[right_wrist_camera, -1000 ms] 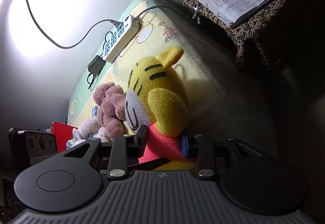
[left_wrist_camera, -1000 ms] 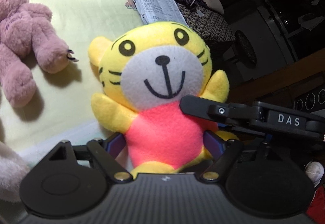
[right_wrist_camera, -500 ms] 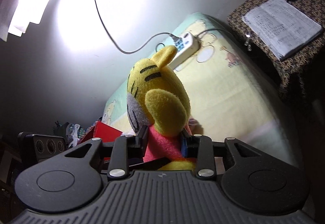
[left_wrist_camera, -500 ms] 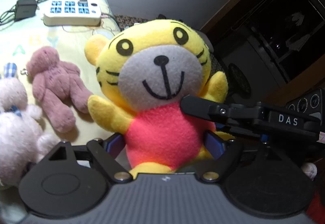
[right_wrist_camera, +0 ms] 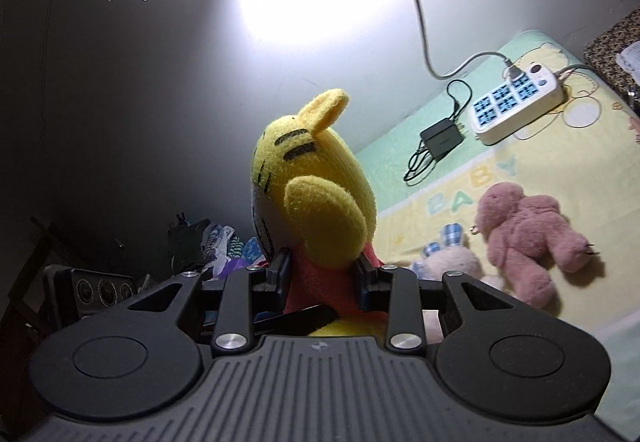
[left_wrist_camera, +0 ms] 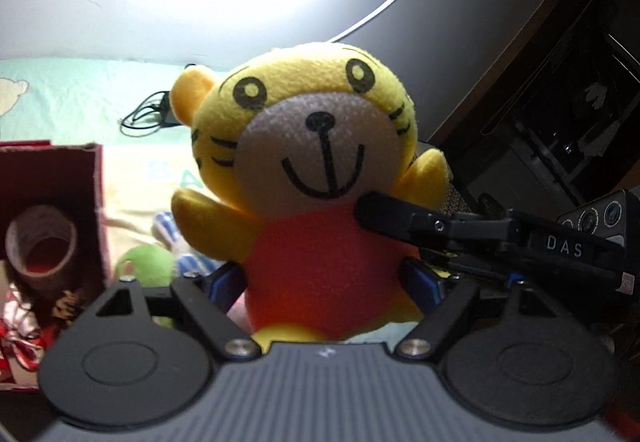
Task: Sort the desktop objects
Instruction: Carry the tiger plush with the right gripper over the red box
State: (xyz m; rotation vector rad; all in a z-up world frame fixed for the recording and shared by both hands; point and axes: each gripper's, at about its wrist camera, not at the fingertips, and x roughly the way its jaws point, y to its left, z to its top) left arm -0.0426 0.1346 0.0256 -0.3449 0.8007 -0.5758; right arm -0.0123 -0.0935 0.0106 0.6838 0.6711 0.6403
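Plush yellow tiger toy with a red body (left_wrist_camera: pixel 320 242) sits upright between both claws, lifted clear of the pale yellow-and-green baby-print blanket (right_wrist_camera: pixel 520 177). The left claw (left_wrist_camera: pixel 324 280) pinches its red belly from either side, face toward the camera; the right claw (right_wrist_camera: pixel 322 278) pinches the same belly from the toy's flank, one finger (left_wrist_camera: pixel 400 215) crossing under the chin. Down left stands an open dark-red cardboard box (left_wrist_camera: pixel 96 201) holding a brown cardboard tube (left_wrist_camera: pixel 40 246); a green round thing (left_wrist_camera: pixel 146 266) beside it is too blurred to name. On the blanket lie a fluffy pink plush bear (right_wrist_camera: pixel 528 238), a small cream plush (right_wrist_camera: pixel 452 266), a white power strip (right_wrist_camera: pixel 516 105) and a black adapter (right_wrist_camera: pixel 440 135).
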